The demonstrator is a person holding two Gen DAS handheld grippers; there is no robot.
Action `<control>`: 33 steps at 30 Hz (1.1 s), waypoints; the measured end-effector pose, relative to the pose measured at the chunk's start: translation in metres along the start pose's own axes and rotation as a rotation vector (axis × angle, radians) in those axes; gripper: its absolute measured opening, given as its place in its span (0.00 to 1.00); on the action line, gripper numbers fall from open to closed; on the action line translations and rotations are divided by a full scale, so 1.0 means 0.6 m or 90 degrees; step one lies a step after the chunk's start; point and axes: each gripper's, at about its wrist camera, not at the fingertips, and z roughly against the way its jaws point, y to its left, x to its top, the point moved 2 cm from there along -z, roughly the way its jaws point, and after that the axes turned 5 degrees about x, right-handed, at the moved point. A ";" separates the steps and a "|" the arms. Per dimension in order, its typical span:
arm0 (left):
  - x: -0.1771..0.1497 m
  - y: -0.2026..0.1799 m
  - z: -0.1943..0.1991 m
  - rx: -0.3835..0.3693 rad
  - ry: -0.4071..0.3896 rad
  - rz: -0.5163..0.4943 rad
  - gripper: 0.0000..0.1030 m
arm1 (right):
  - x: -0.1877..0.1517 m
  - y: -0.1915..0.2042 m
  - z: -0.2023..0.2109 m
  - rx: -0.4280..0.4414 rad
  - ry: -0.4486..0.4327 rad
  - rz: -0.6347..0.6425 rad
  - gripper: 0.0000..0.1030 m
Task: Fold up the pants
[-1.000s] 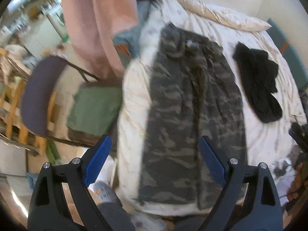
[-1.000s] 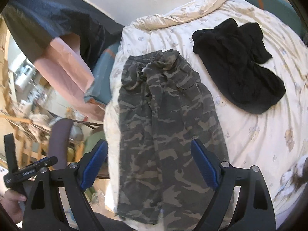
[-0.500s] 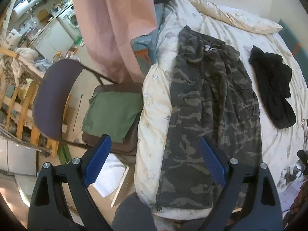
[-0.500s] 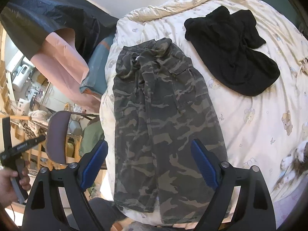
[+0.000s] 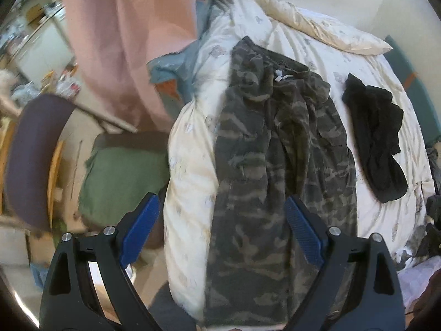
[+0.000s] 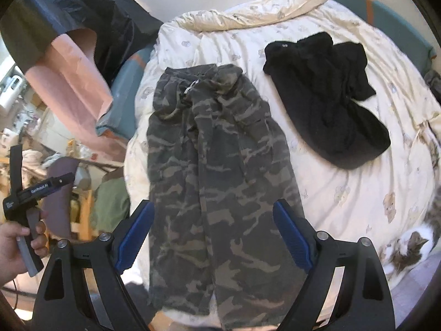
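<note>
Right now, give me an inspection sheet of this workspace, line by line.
Surface: bed duvet, white, wrinkled.
Job's things: camouflage pants laid out full length, unfolded.
Clutter: black garment beside the pants, apart; cat at the bed's edge.
Grippers: left gripper and right gripper open, holding nothing.
Cables: nothing seen.
Surroundings: chair with green cloth; pink curtain.

1. Camouflage pants [image 6: 217, 171] in grey, olive and dark green, with a white drawstring at the waist.
2. A cream duvet [image 6: 344, 193] printed with small teddy bears.
3. A plain black garment [image 6: 325, 104].
4. A grey tabby-and-white cat [image 6: 410, 245].
5. Blue pads on black gripper fingers [image 6: 292, 237].
6. A pale pink curtain [image 5: 124, 41].
7. A green cloth [image 5: 121, 184] on a purple-backed chair [image 5: 33, 160].
</note>
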 end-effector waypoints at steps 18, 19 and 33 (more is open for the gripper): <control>0.313 -0.047 -0.442 -0.066 -0.056 -0.054 0.87 | 0.388 0.008 -0.461 -0.083 0.022 0.080 0.75; 0.322 -0.053 -0.450 -0.065 -0.056 -0.054 0.87 | 0.410 0.008 -0.489 -0.085 0.032 0.088 0.72; 0.432 -0.078 -0.540 -0.047 -0.063 -0.087 0.87 | 0.563 0.001 -0.771 -0.173 0.145 0.211 0.16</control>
